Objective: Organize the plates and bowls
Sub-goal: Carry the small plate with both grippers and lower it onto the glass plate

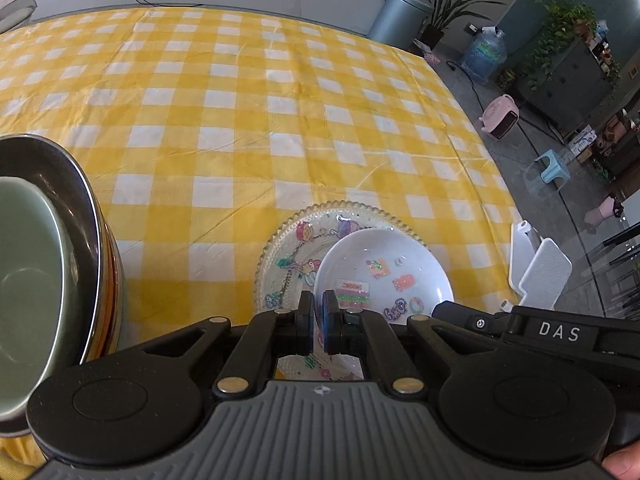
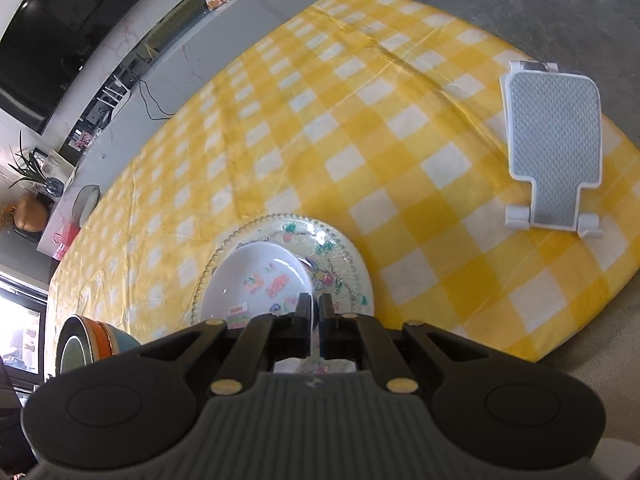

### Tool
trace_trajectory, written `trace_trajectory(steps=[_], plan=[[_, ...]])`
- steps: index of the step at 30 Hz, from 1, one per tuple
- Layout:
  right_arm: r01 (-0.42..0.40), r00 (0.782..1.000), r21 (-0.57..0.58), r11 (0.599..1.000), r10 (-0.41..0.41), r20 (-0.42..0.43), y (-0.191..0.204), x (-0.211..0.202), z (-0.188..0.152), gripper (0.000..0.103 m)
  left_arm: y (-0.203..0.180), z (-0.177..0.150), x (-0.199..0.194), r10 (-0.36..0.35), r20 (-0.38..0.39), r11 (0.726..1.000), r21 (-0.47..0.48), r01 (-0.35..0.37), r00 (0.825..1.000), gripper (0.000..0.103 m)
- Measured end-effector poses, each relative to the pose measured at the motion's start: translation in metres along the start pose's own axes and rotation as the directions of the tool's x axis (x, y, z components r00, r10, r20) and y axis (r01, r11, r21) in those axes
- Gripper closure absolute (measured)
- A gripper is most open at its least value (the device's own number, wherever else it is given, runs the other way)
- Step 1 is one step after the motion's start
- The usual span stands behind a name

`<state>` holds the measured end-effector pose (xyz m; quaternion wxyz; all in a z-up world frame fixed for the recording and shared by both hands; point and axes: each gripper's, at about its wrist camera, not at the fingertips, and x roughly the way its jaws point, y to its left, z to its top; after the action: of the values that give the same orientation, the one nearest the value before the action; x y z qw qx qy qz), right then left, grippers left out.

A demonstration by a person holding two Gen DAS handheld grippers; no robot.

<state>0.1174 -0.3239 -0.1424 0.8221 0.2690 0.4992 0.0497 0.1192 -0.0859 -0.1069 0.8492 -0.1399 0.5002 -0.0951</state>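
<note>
A bench under a yellow-and-white checked cloth (image 1: pixel 248 120) carries, near its right edge, a clear beaded-rim glass plate (image 2: pixel 344 256) with cartoon prints. A white sticker-decorated bowl (image 1: pixel 384 264) sits on it. The left gripper (image 1: pixel 318 316) and right gripper (image 2: pixel 315 314) are each clenched on the bowl's near rim. Uneven pulls could tip the bowl or drag the plate towards the edge.

A home living and dining room: yellow checked tablecloth (image 1: pixel 280 120), wall-mounted television (image 2: pixel 52 40), potted plants (image 1: pixel 444 4), water jug (image 1: pixel 484 54), small heater (image 1: pixel 502 118).
</note>
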Motion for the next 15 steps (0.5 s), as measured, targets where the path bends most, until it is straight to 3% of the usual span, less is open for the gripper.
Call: trace_trajectory(steps=[15], plan=[[0.051, 0.998, -0.010, 0.999, -0.051, -0.033, 0.003, 0.015, 0.002, 0.100, -0.006, -0.002, 0.012, 0.043, 0.005, 0.997, 0.068, -0.043, 0.999, 0.098]])
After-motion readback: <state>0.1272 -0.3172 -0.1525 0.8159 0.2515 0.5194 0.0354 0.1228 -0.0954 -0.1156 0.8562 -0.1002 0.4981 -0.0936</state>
